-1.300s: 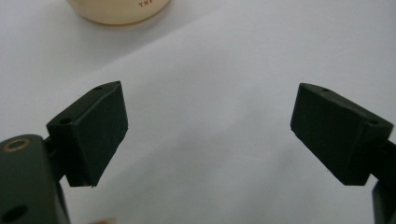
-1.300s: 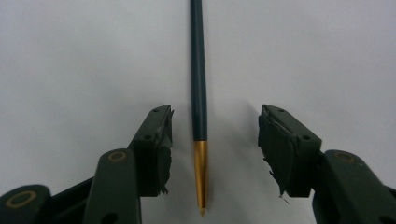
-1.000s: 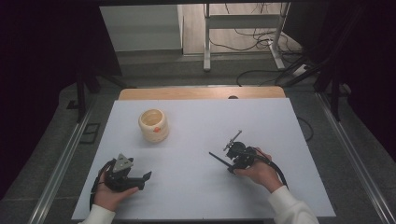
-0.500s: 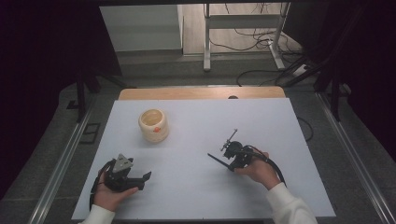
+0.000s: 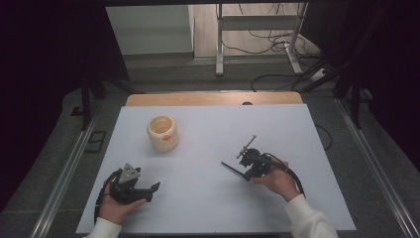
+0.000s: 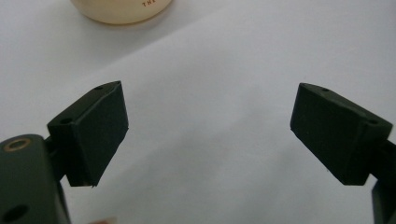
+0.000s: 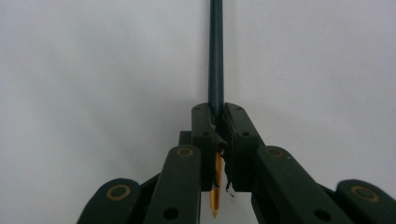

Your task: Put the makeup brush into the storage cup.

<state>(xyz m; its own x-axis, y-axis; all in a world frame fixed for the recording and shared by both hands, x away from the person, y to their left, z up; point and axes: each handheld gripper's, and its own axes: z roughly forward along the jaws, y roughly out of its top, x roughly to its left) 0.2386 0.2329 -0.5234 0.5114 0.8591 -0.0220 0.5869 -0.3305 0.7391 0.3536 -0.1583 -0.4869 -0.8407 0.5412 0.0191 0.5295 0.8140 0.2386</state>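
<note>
My right gripper (image 5: 243, 155) is at the table's right middle, shut on a thin dark pen (image 5: 249, 144) that sticks out up and away from the hand. In the right gripper view the jaws pinch the dark blue shaft (image 7: 215, 56), and a gold tip (image 7: 216, 196) pokes back between them. My left gripper (image 5: 152, 188) rests near the front left edge with its jaws wide apart over bare white surface (image 6: 210, 140). A cream round cup (image 5: 163, 133) with an orange mark stands upright at the left middle; its base (image 6: 122, 9) shows beyond the left jaws.
The white table top (image 5: 208, 129) ends in a wooden strip (image 5: 213, 98) at the far side. Metal rails run along both sides. Cables and a desk frame (image 5: 257, 34) lie on the floor beyond.
The right gripper has shifted slightly with the pen still held. The left gripper and the cup have stayed put.
</note>
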